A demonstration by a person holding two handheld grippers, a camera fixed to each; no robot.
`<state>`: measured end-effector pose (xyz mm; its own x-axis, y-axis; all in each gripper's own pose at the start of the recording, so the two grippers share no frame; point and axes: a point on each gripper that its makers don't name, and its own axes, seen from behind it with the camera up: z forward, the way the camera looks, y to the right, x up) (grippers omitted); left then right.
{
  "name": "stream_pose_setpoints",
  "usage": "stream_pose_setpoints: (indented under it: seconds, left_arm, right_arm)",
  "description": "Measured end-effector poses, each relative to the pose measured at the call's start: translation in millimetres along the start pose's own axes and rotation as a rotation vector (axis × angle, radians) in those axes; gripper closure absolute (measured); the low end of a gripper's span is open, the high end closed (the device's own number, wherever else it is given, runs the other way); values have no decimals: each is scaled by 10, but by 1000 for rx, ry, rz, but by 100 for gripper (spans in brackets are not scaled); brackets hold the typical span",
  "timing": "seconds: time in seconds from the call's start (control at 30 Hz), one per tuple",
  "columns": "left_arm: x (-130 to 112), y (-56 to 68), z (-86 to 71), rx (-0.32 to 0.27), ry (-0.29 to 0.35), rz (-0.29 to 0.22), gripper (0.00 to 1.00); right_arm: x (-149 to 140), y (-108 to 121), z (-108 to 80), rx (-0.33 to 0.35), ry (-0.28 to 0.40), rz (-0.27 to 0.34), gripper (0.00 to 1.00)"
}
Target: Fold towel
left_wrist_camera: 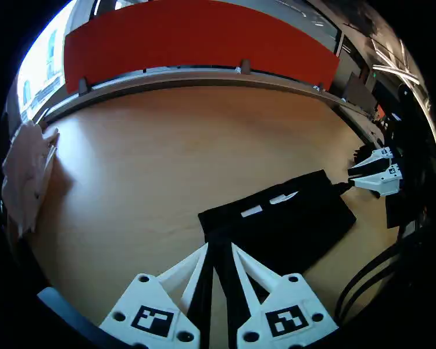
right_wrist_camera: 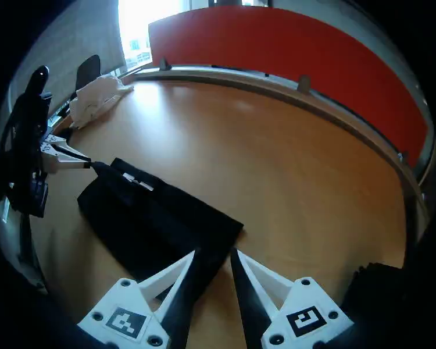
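Note:
A black towel (left_wrist_camera: 288, 227) lies folded into a long rectangle on the wooden table (left_wrist_camera: 160, 151), with a small white label (left_wrist_camera: 252, 210) on top. In the left gripper view, my left gripper (left_wrist_camera: 218, 247) is shut on the towel's near corner. At the far end of that view, my right gripper (left_wrist_camera: 347, 180) pinches the opposite corner. In the right gripper view, the towel (right_wrist_camera: 154, 221) stretches away from my right gripper (right_wrist_camera: 213, 253), whose fingers hold its near edge. The left gripper (right_wrist_camera: 92, 164) grips the far corner there.
A crumpled white cloth (left_wrist_camera: 23, 174) (right_wrist_camera: 99, 96) sits at the table's far edge. A red partition (left_wrist_camera: 200, 41) (right_wrist_camera: 288, 52) runs along the back of the table. A dark chair (right_wrist_camera: 87, 70) stands beyond the cloth. A person's dark sleeve (right_wrist_camera: 20, 163) is behind the left gripper.

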<state>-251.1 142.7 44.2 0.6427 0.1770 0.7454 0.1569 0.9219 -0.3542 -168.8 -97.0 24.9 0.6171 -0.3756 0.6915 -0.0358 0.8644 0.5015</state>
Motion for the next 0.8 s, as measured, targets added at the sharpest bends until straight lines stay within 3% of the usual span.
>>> stream_pose_setpoints:
  seconds: [0.23, 0.4, 0.5, 0.7, 0.8]
  left_arm:
    - [20, -31, -2, 10, 1, -19, 86]
    - [23, -33, -8, 13, 0, -26, 58]
    - [29, -34, -17, 14, 1, -26, 41]
    - [36, -61, -33, 27, 2, -6, 10]
    - [29, -51, -42, 30, 4, -1, 9]
  right_arm:
    - [-19, 20, 1, -11, 1, -10, 50]
    - [-4, 30, -5, -16, 9, -8, 27]
    - [11, 26, -14, -14, 16, -9, 8]
    - [5, 26, -25, -21, 20, -19, 6]
    - [4, 25, -30, -21, 22, -19, 6]
